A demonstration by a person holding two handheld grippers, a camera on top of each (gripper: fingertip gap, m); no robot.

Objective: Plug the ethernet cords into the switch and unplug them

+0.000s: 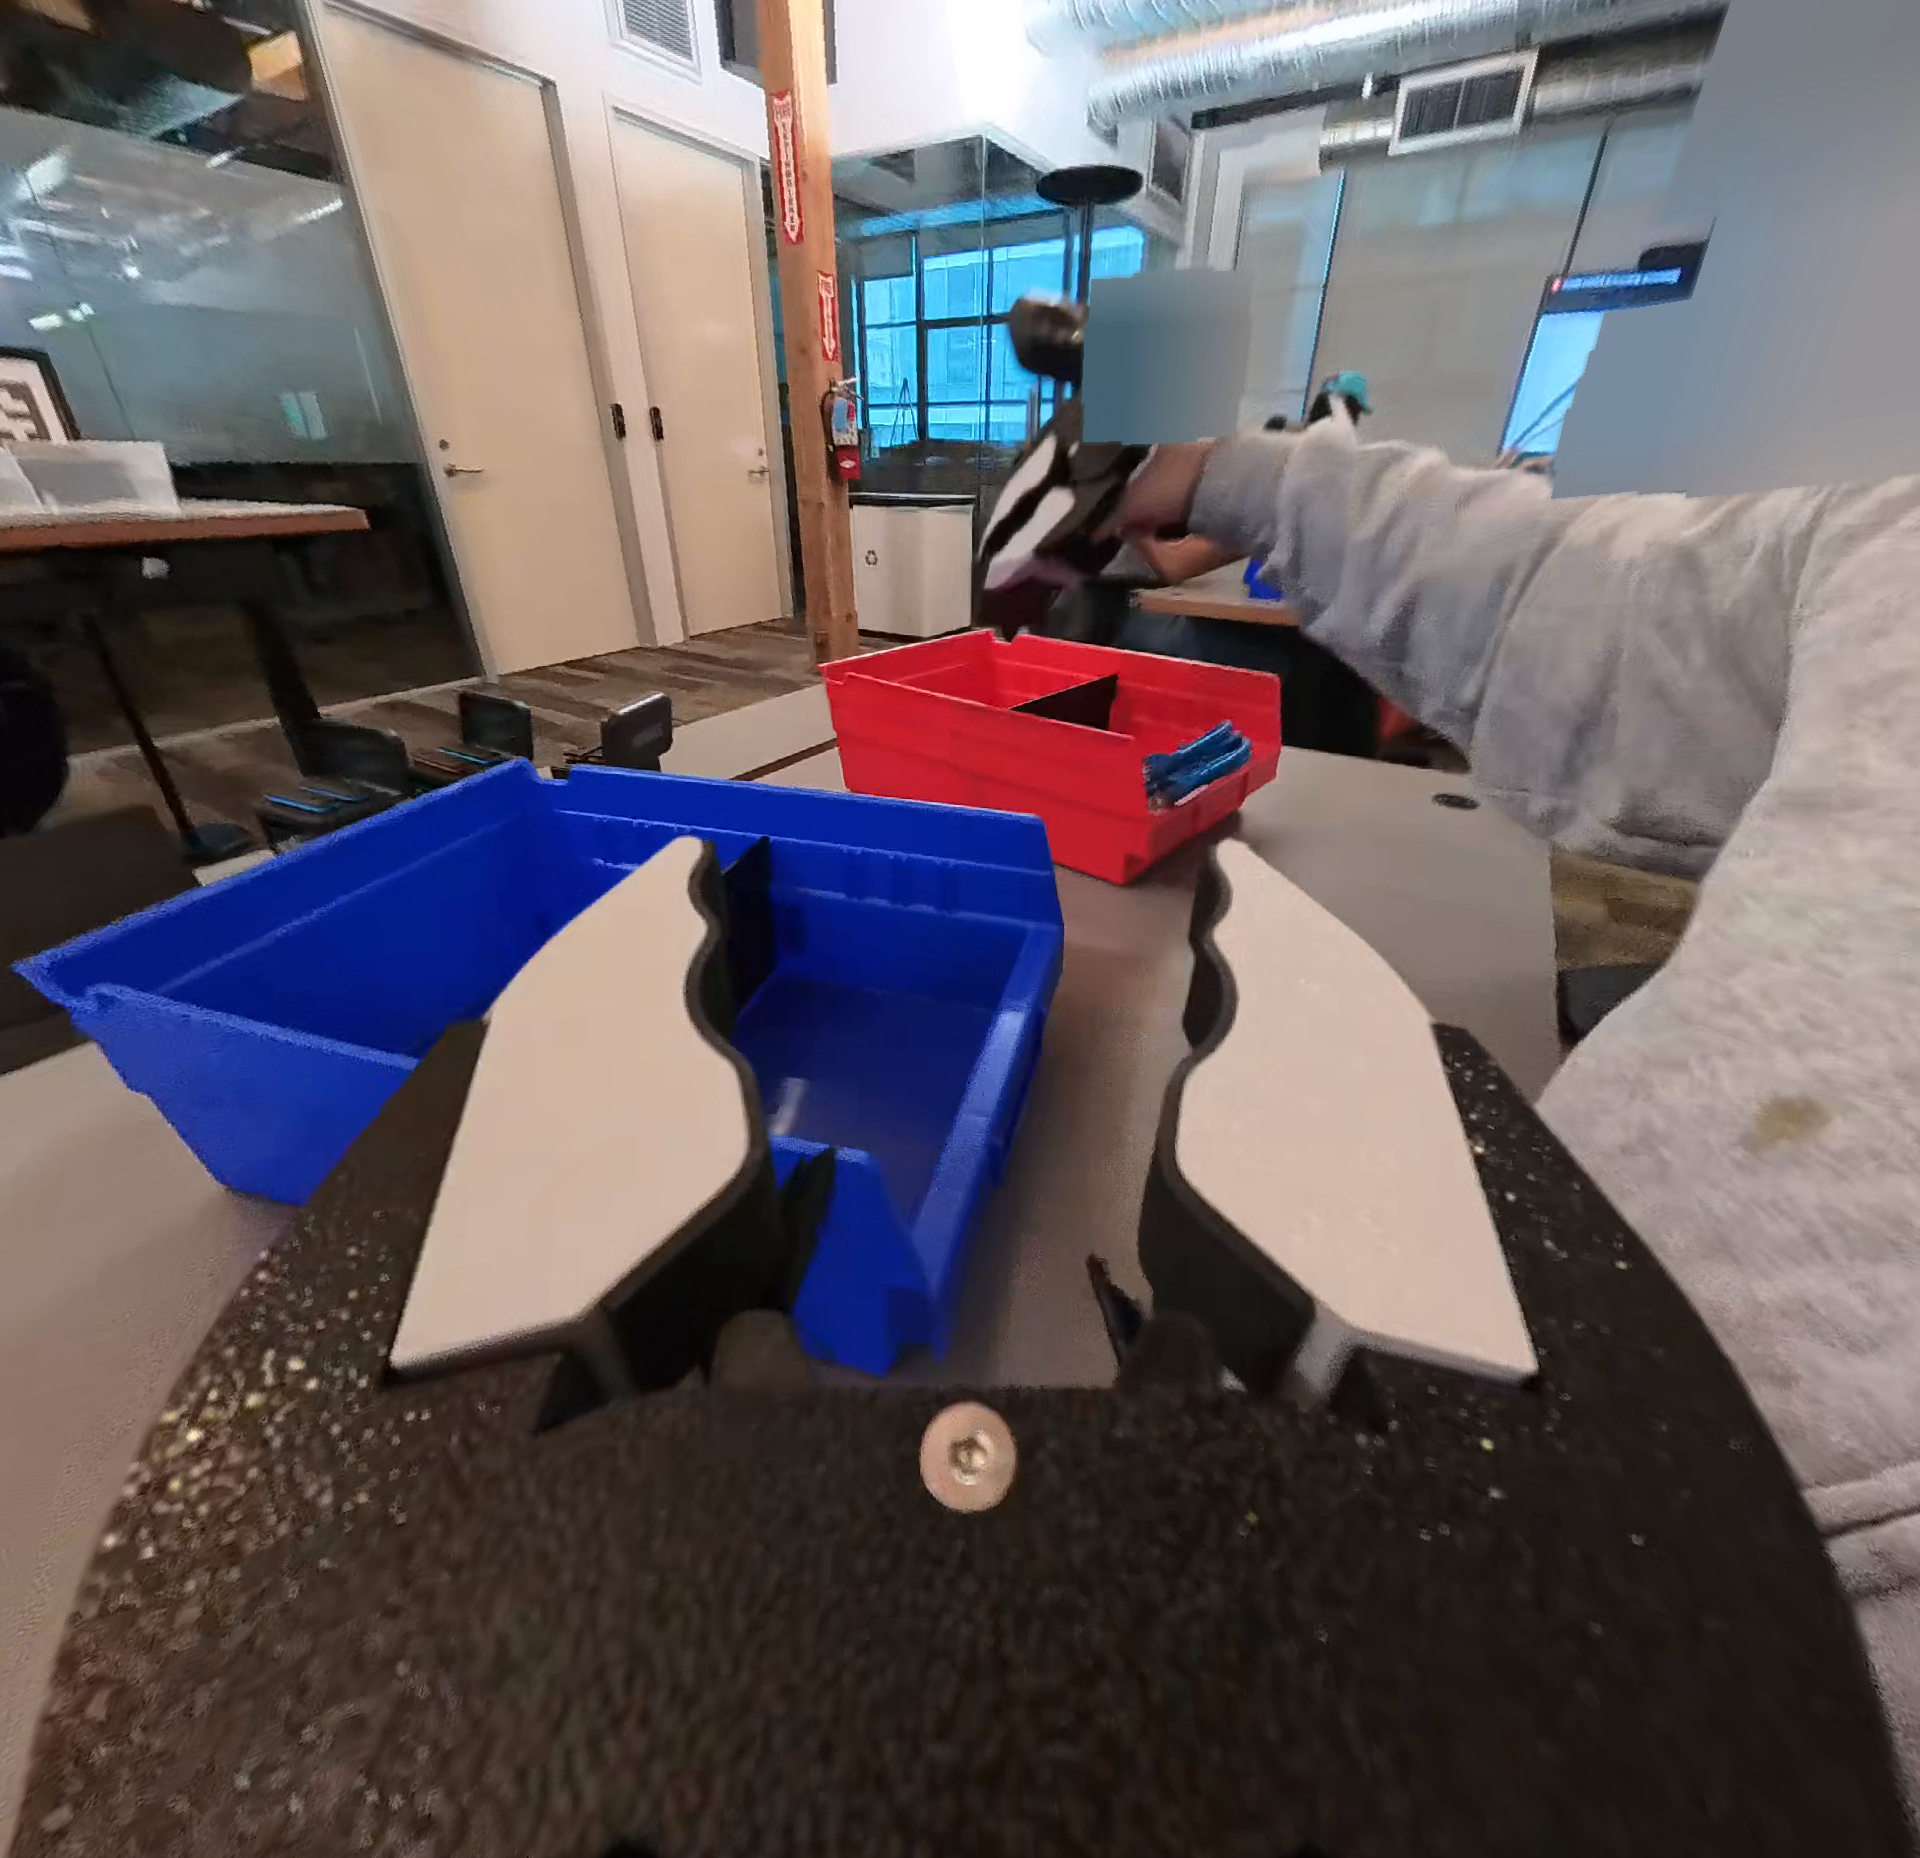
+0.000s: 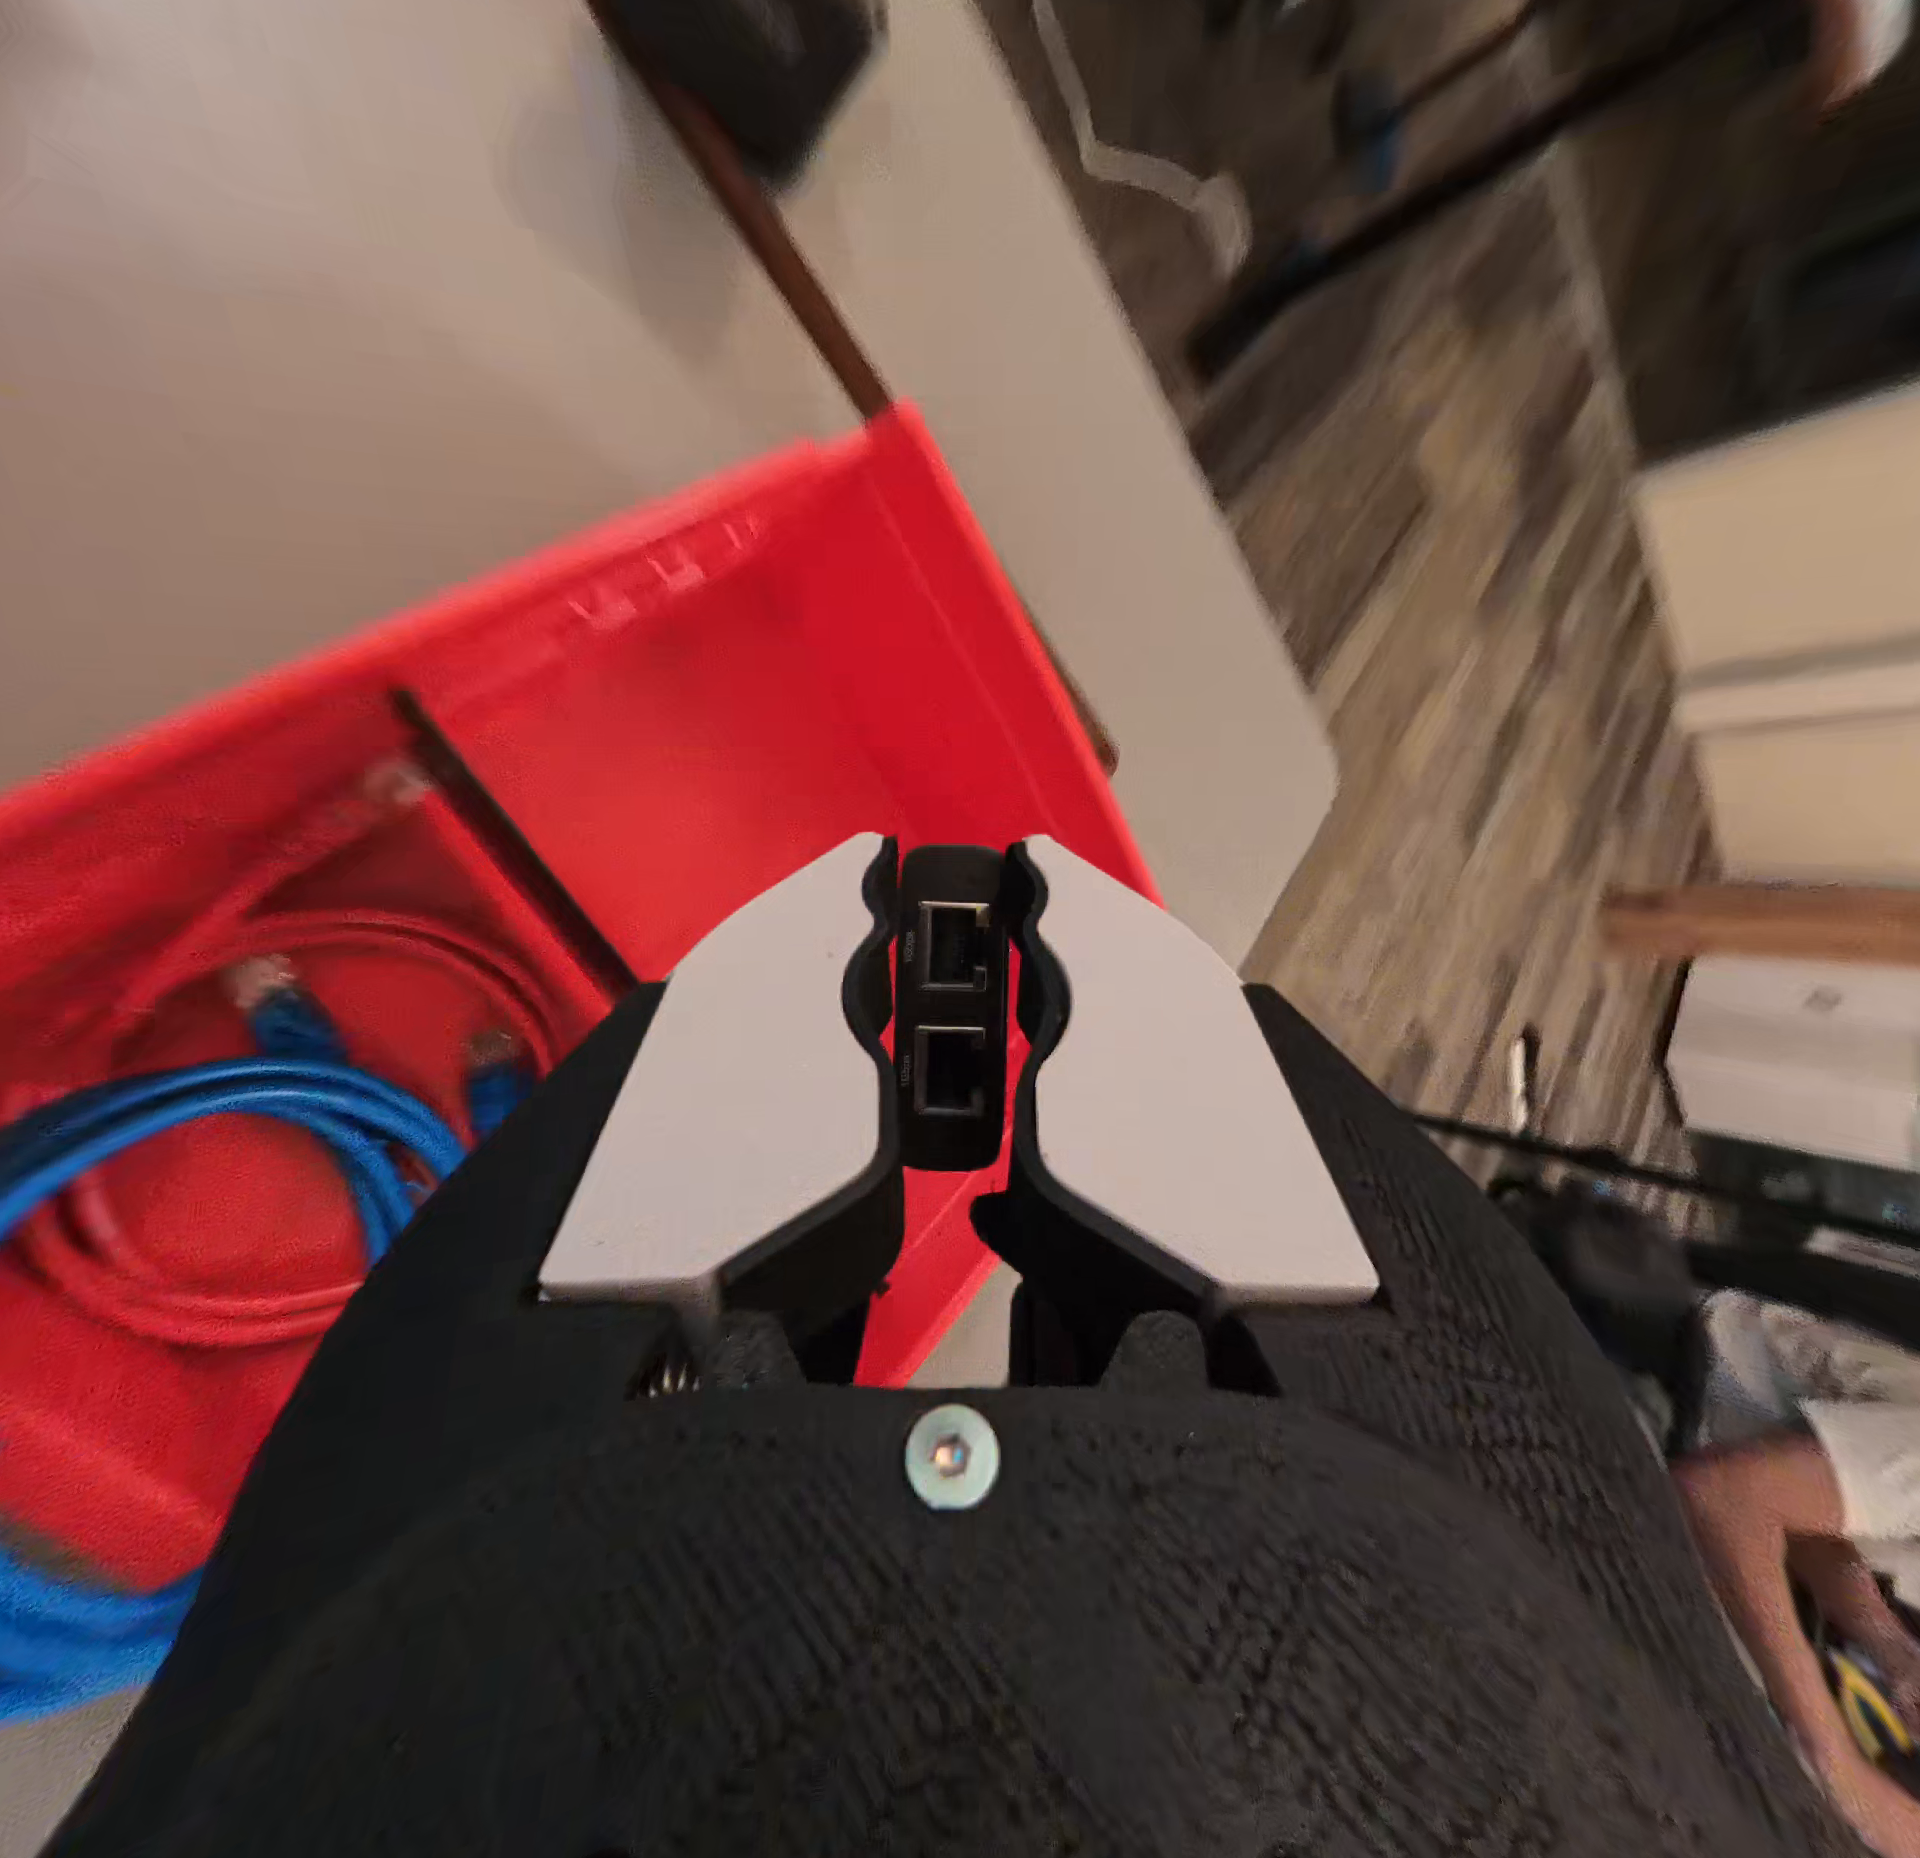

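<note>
Two bins stand on the table — one blue bin (image 1: 582, 977) at lower left, one red bin (image 1: 1049, 738) at centre; the left gripper (image 1: 951, 935) is spread wide, bare; the right gripper (image 2: 951, 935) pinches one black switch (image 2: 951, 1008) with two ports, mid-frame above the red bin (image 2: 727, 686); one blue cord (image 2: 260, 1112) and one red cord (image 2: 135, 1278) lie coiled in it, lower left.
</note>
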